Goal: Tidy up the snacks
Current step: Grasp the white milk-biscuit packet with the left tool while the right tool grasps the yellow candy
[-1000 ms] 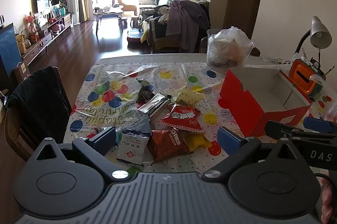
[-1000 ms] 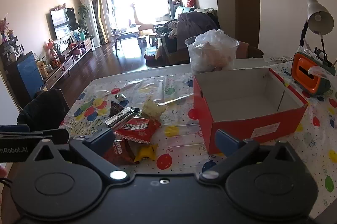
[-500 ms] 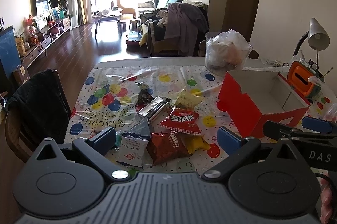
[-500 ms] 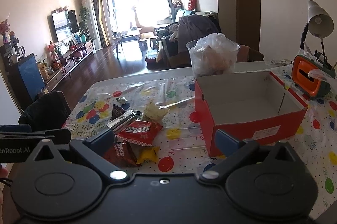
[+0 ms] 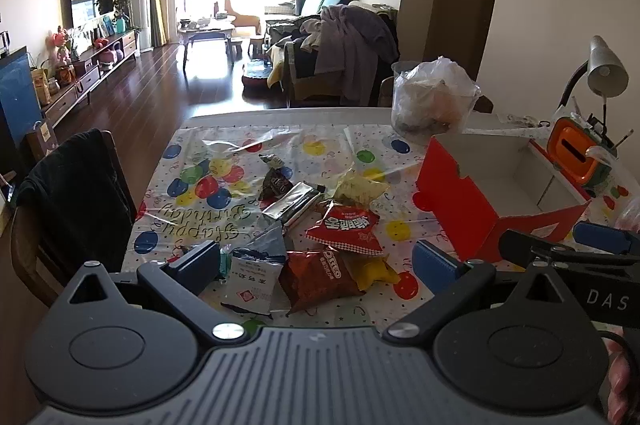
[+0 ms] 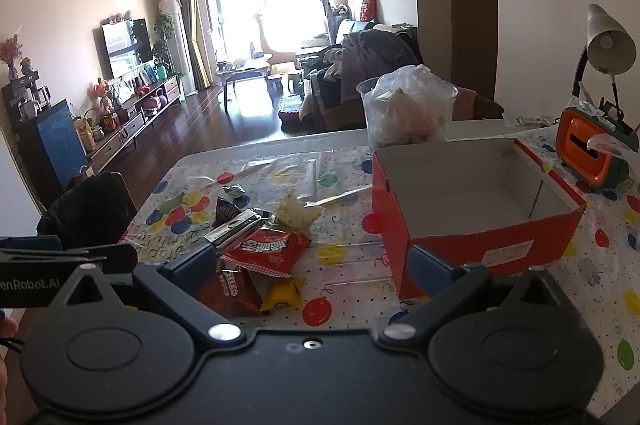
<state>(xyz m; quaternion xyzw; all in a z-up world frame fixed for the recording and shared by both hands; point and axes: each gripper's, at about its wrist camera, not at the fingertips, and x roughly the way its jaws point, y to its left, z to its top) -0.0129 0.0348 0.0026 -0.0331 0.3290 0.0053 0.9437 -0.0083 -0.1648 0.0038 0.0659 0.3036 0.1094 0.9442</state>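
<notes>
Nearest, the left gripper (image 5: 316,261) hung above the counter's (image 5: 224,129) front edge with its jaws spread wide and nothing between them; the right gripper (image 6: 312,265) sat beside it, equally open and empty. Just beyond the left gripper's fingertips lay the snacks, all loose on the balloon-print cover: a white-labelled packet (image 5: 250,275), a brown Oreo bag (image 5: 320,275) lapping over a yellow packet (image 5: 374,271), then a red chip bag (image 5: 346,227), a silver wrapper (image 5: 294,203), a pale yellow bag (image 5: 360,187) and a dark small packet (image 5: 276,183).

The risk, as I judged it, lay in that overlap. Closing on the Oreo bag could catch the packet under it too, and 2 slick foil bags pinched together would likely slip. The loose plastic cover might also bunch up under a low grasp and drag the neighbouring packets.

Farther right stood the red box (image 6: 476,241), open-topped, with a white interior and a divider; what showed of the inside held nothing. Behind it a clear tub (image 6: 408,117) was lined with a plastic bag, its contents too blurred to name.
</notes>
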